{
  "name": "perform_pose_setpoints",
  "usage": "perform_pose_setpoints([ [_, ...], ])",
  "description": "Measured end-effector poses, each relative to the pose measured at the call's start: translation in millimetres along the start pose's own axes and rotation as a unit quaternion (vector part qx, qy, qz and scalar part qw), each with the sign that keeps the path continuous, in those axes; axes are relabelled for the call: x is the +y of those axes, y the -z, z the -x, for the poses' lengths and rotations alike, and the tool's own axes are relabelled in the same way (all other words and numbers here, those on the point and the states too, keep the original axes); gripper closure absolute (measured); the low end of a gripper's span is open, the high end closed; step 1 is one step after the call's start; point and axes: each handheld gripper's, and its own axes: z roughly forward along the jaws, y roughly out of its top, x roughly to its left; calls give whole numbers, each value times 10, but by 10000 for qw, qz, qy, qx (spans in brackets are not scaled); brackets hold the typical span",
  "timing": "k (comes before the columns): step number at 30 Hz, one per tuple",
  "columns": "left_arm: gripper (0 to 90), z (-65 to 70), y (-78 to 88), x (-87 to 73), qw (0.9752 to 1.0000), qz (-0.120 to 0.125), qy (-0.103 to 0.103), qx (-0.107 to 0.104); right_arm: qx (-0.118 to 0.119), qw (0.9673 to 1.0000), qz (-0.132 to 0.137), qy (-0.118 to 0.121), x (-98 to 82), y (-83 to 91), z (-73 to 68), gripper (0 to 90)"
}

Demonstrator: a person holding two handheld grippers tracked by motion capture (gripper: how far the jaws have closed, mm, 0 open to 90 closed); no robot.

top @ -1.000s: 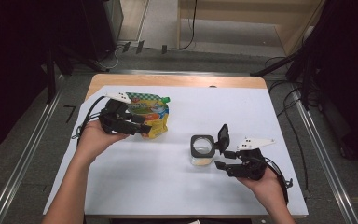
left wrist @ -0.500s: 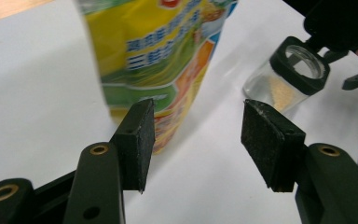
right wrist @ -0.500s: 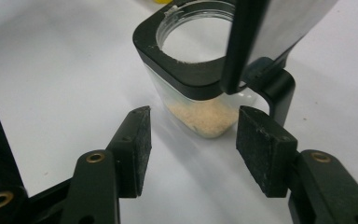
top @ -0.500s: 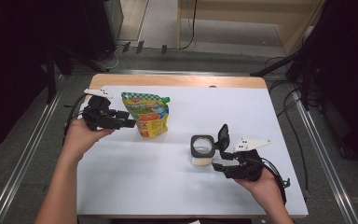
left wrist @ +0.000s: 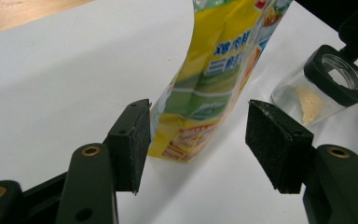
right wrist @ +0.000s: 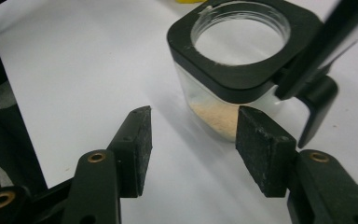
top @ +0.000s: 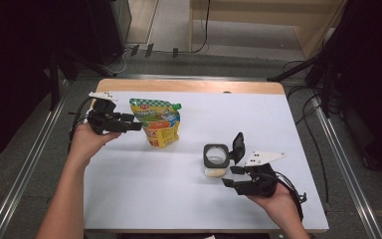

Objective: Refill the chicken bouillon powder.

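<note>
White tabletop (top: pixel 129 199): it carried everything I was working with, the pouch left of centre and the jar to its right and nearer me.
Pouch (top: pixel 156 122): yellow and green, it stood upright with its long axis vertical and its green cap at the top right corner.
Left gripper (top: pixel 138 122): I had it lying level just left of the pouch, pointing right at its side; the jaws had just been opening, and stood spread with the pouch's near edge (left wrist: pixel 200 93) between them, pads clear of it.
Jar (top: pixel 215 159): clear with a black collar and its flip lid (top: pixel 238 146) thrown back, a little pale powder at the bottom.
Right gripper (top: pixel 233 175): I held it just near and right of the jar, jaws apart and empty.
Nearer hand: the left, for the pouch.
</note>
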Motion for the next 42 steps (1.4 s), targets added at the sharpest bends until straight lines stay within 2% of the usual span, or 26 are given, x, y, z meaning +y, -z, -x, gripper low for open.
perform_pose_setpoints([
  [8, 454, 37, -163, 102, 9999, 85, -138, -33, 173, 9997, 10, 177, 8, -68, -177, 470],
  [10, 465, 43, -201, 121, 9999, 78, -130, -21, 210, 9995, -19, 240, 9, -94, -227, 470],
  [13, 472, 44, -248, 143, 9999, 151, 17, -14, 265, 9992, -35, 280, 10, -141, -279, 470],
  [15, 492, 46, -265, 143, 9998, 197, 16, -59, 321, 9989, -43, 349, 15, -184, -321, 470],
  [19, 531, 30, -279, 133, 9994, 195, 93, -275, 397, 9984, -73, 399, 31, -253, -394, 472],
  [21, 608, 34, -301, 120, 9985, 239, 138, -477, 460, 9979, -54, 455, 44, -289, -421, 473],
  [22, 644, 52, -318, 122, 9987, 225, 104, -446, 494, 9979, -56, 419, 51, -304, -438, 472],
  [27, 678, 110, -337, 122, 9992, 238, -69, -321, 563, 9971, 25, 509, 102, -349, -468, 473],
  [33, 814, 179, -335, 145, 9990, 242, -252, -272, 592, 9971, 181, 437, 181, -379, -500, 472],
  [37, 884, 224, -338, 171, 9991, 169, -222, -315, 566, 9973, 256, 402, 297, -404, -513, 473],
  [38, 895, 229, -333, 175, 9992, 160, -183, -319, 543, 9976, 239, 350, 330, -406, -522, 474],
  [40, 900, 228, -327, 186, 9992, 172, -39, -347, 526, 9976, 220, 395, 401, -418, -534, 477],
  [42, 900, 248, -307, 208, 9994, 143, 14, -320, 502, 9976, 233, 409, 468, -435, -545, 485],
])
